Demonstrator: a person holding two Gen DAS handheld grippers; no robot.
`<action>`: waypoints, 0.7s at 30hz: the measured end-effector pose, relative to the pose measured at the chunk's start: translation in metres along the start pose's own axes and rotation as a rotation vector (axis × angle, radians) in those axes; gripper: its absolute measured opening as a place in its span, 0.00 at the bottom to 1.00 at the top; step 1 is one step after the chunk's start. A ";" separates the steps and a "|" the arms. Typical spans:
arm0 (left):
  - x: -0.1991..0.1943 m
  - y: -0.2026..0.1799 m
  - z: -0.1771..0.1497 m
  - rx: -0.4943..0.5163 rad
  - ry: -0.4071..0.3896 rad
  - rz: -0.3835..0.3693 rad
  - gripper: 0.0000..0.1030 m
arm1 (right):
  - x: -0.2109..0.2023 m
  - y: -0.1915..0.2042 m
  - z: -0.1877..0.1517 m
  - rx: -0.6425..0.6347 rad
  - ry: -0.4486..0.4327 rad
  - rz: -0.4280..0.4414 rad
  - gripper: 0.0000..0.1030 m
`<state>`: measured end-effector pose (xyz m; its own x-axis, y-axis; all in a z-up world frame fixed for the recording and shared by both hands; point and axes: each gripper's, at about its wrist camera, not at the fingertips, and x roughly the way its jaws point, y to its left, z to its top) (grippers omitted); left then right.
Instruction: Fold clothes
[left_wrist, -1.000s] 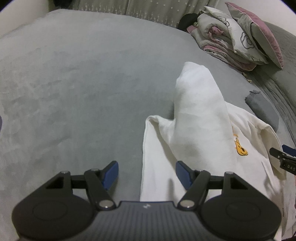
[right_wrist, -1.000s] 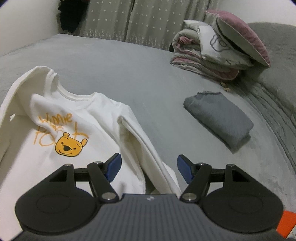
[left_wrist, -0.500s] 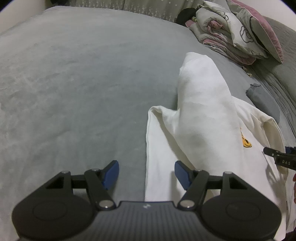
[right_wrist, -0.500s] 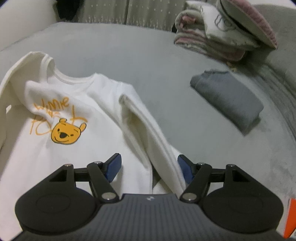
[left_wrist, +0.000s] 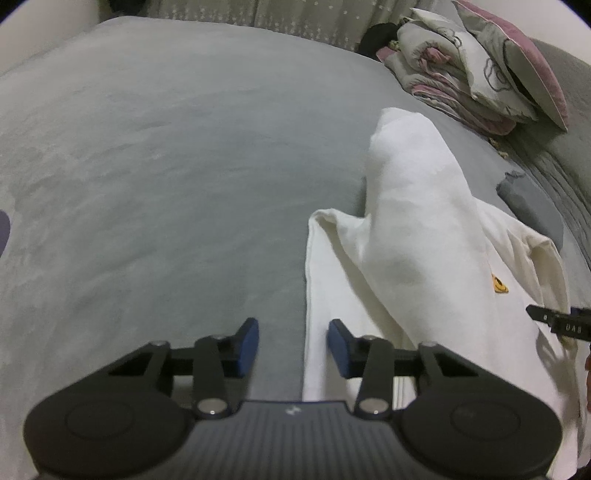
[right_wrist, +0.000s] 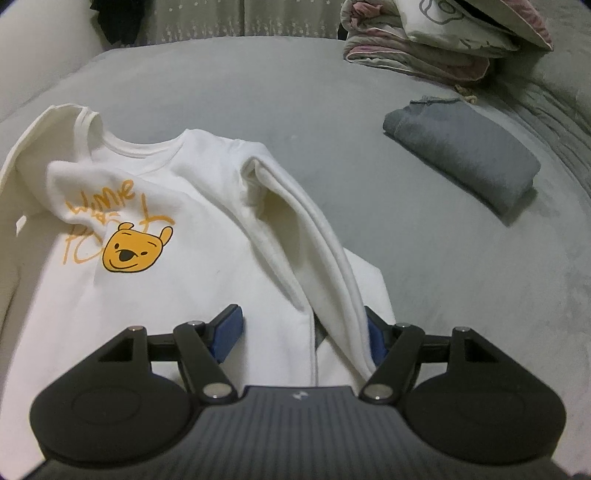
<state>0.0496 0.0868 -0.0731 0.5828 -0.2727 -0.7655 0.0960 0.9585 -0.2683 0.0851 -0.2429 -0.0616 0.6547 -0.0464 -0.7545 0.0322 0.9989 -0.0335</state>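
A white sweatshirt with a yellow bear print lies face up on the grey bed cover. One sleeve is laid down along its side. My right gripper is open, and the sleeve's end and the side hem lie between its pads. In the left wrist view the sweatshirt shows its other sleeve folded over the body. My left gripper sits at the garment's left edge with its jaws closing. That edge lies between the pads, which do not press on it. The right gripper's tip shows at the far right.
A folded grey garment lies to the right of the sweatshirt. A stack of quilts and pillows sits at the back right, with a curtain behind it. Bare grey bed cover spreads to the left of the sweatshirt.
My left gripper's jaws have narrowed around the sweatshirt's edge. My right gripper has come down closer over the sleeve, and its right pad now sits behind the sleeve's end.
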 end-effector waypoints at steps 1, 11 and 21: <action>0.000 0.001 0.000 -0.007 0.000 -0.003 0.36 | 0.000 0.000 0.000 0.004 0.000 0.004 0.65; 0.007 -0.008 -0.001 0.003 -0.006 -0.013 0.09 | 0.000 0.000 0.004 0.005 -0.013 0.022 0.23; 0.003 -0.011 0.002 0.014 -0.030 -0.009 0.04 | -0.001 -0.010 0.013 0.061 -0.033 0.032 0.11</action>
<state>0.0519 0.0754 -0.0715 0.6055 -0.2790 -0.7453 0.1125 0.9572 -0.2668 0.0935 -0.2531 -0.0522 0.6809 -0.0152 -0.7322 0.0556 0.9980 0.0310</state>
